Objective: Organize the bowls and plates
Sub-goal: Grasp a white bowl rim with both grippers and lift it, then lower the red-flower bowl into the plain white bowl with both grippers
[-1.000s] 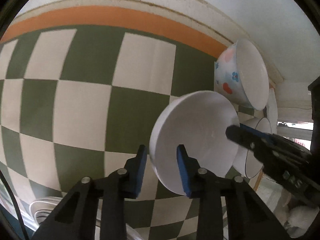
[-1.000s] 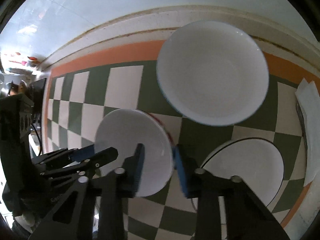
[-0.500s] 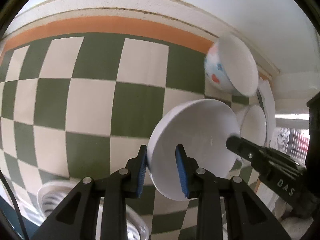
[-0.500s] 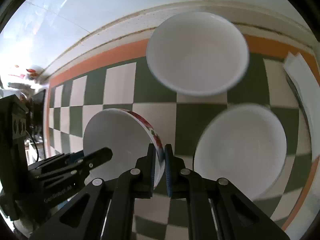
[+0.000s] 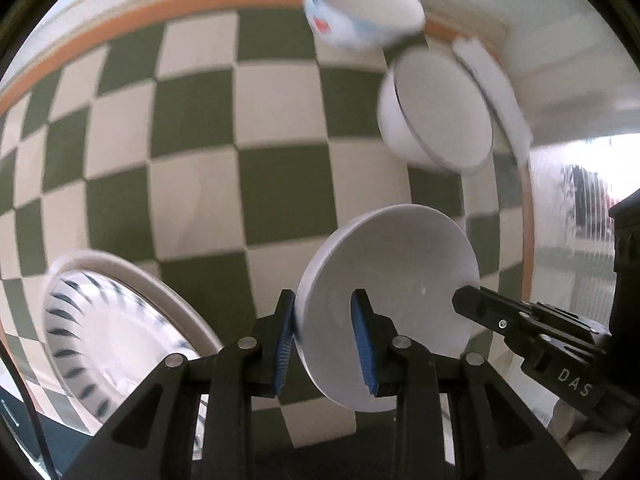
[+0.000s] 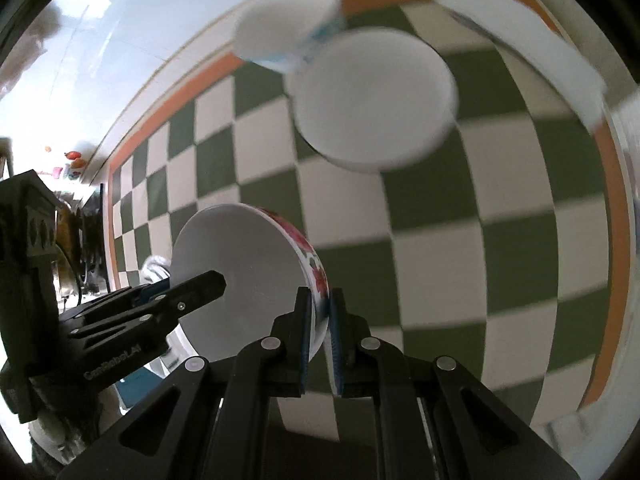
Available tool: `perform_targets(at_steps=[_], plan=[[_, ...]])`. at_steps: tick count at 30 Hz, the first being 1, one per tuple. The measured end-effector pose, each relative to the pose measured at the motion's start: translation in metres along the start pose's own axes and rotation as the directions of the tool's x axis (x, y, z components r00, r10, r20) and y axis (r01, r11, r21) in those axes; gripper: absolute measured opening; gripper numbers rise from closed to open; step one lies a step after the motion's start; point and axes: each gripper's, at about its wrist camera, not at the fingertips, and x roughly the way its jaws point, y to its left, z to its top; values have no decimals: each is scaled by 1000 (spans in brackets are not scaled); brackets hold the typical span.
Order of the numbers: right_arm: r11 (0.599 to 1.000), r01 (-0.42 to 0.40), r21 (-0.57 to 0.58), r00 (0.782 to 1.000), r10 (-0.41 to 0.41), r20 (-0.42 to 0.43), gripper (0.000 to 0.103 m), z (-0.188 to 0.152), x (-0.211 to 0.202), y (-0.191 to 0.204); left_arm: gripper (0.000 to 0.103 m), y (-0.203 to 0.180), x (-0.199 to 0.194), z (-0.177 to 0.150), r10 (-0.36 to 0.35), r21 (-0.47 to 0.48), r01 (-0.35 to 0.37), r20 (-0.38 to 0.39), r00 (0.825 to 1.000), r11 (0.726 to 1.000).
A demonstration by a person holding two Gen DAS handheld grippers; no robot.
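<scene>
While the red-flowered bowl (image 6: pixel 256 276) hangs tilted on edge above the checkered cloth (image 5: pixel 192 168), its rim is pinched tight between the pads of the right gripper (image 6: pixel 319 320) on one side, and the left gripper (image 5: pixel 325 338) straddles the opposite rim with its blue pads either side of the wall but apparently not yet squeezed down. Both tools sit at the bowl, so neither is nearer. The likely stacking targets, a plain white bowl (image 5: pixel 436 116) and a blue-flowered bowl (image 5: pixel 356 12), lie ahead and well apart from the held bowl; a blue-patterned plate (image 5: pixel 116 328) sits near the left gripper's left.
</scene>
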Motion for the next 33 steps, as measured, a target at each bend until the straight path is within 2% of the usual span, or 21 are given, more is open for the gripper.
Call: perform_targets(at_steps=[4,8,19,24,27,29,31,32,33], plan=[[997,-15,74,1000,17,-26,10,-21,11,-25,26,-10,23,-9,45,29,-44,-46,998,999],[996,-11,93,1000,14,-28,11,-30,17,-35,26,-15,33,-15,62,42,-59,-69,996,997],[988,-32,150,998,41,-54,13,-23,36,-46,26,-31,46,-12,89,48,-85,-92,992,995],[986,-63,153,994,75,-74,15,-16,28,-52,26,-32,16,-13,100,26,-99,-15,995,995],[985,-61,161,996,71,-55,15,-10,14,-56,27,-32,-16,-1,58,-5,-58,59,997,998],[988,-48,148,998,53,-30,15,0,-1,-56,33,-35,-34,16,28,-12,-27,102,994,1000],[985,-75,157,997,77,-3,25,12,-14,-59,38,-35,-41,37,7,-19,-5,123,992,1000],[984,-89,157,996,88,13,40,19,-20,-61,38,-35,-42,49,-2,-25,6,125,992,1000],[983,-102,154,995,97,35,49,26,-26,-62,38,-34,-41,60,-12,-36,17,126,992,999]])
